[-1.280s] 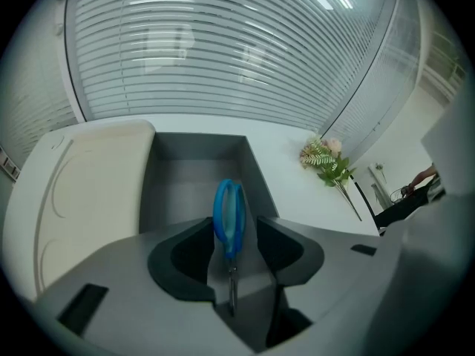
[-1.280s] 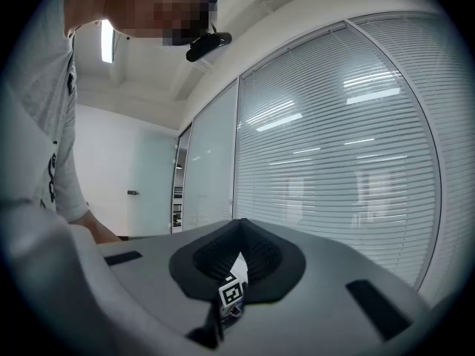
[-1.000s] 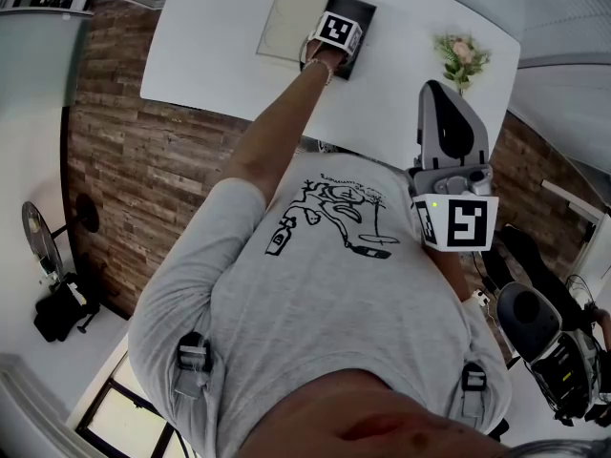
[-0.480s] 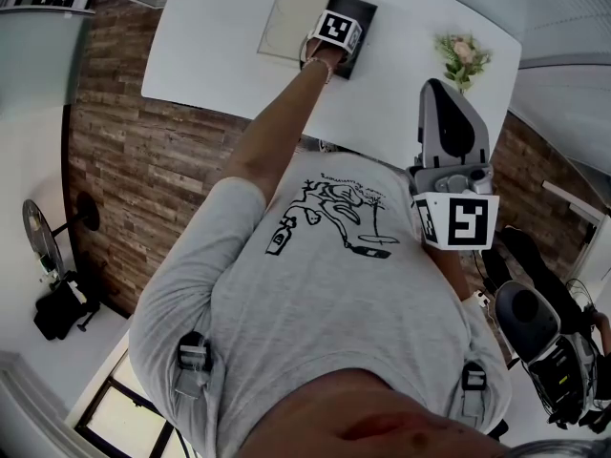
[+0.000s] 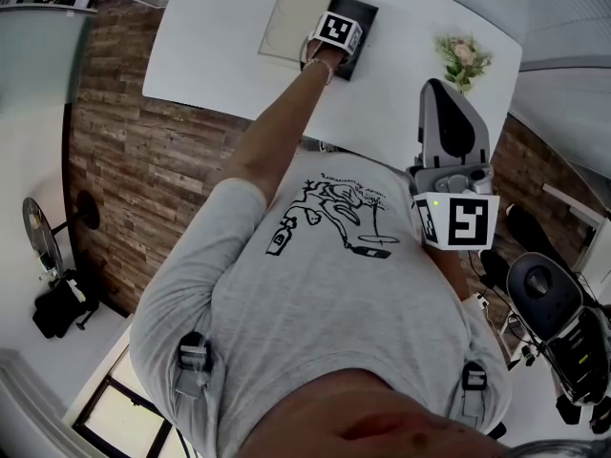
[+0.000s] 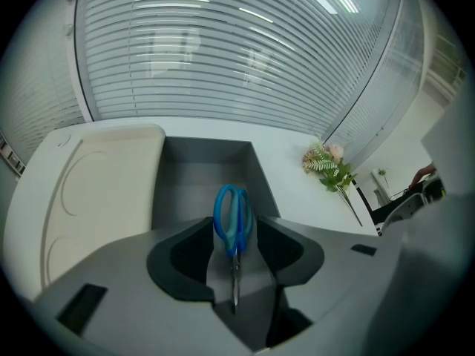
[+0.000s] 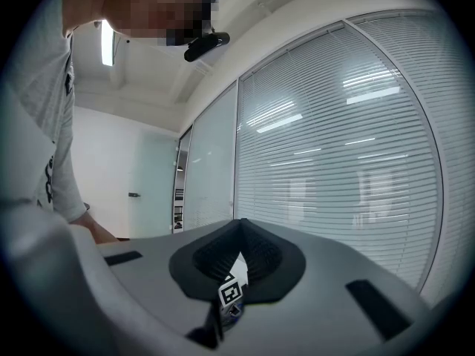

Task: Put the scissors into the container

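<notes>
The scissors [image 6: 233, 225] have blue handles and short steel blades. My left gripper [image 6: 236, 237] is shut on the blades, and the handles point forward over the open dark grey container [image 6: 200, 176]. In the head view the left gripper [image 5: 336, 32] is stretched out over that container [image 5: 366, 17] at the far side of the white table [image 5: 220, 55]. My right gripper [image 5: 452, 151] is held up near the person's chest, away from the table. In the right gripper view its jaws [image 7: 236, 264] are shut with nothing held, facing window blinds.
A cream lid [image 6: 96, 191] lies flat against the container's left side [image 5: 291, 19]. A small spray of flowers [image 6: 326, 165] lies on the table to the right [image 5: 462, 55]. Wood flooring and an office chair [image 5: 544, 299] surround the table.
Both grippers and the scissors stay where they were. The office chair at the lower right has shifted a little.
</notes>
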A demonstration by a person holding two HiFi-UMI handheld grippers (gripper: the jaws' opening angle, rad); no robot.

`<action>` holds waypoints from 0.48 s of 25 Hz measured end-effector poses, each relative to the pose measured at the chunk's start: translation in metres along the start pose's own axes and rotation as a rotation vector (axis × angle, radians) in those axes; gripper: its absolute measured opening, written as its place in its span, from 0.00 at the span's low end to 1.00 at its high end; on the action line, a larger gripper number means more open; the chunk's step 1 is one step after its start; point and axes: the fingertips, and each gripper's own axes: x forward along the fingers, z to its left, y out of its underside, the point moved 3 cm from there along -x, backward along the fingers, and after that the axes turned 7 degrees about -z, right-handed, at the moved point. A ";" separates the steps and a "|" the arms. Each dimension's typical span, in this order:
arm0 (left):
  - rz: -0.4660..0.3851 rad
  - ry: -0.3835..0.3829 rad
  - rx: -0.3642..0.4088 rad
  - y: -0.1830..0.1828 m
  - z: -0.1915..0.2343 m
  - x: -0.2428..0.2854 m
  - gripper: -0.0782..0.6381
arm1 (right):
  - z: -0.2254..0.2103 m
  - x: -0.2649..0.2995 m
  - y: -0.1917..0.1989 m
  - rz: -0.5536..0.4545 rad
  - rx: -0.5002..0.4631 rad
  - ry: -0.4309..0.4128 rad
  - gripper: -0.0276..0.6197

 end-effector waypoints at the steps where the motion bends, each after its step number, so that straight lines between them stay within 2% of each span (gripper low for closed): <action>1: -0.002 -0.001 -0.002 0.000 0.001 0.000 0.36 | 0.000 0.000 0.000 -0.001 0.000 -0.001 0.05; 6: 0.001 -0.012 -0.014 0.001 0.002 -0.001 0.36 | -0.002 0.001 0.002 -0.002 0.002 -0.002 0.05; 12: -0.019 -0.006 0.007 -0.002 -0.002 -0.007 0.36 | 0.000 -0.001 0.002 0.000 0.003 -0.002 0.05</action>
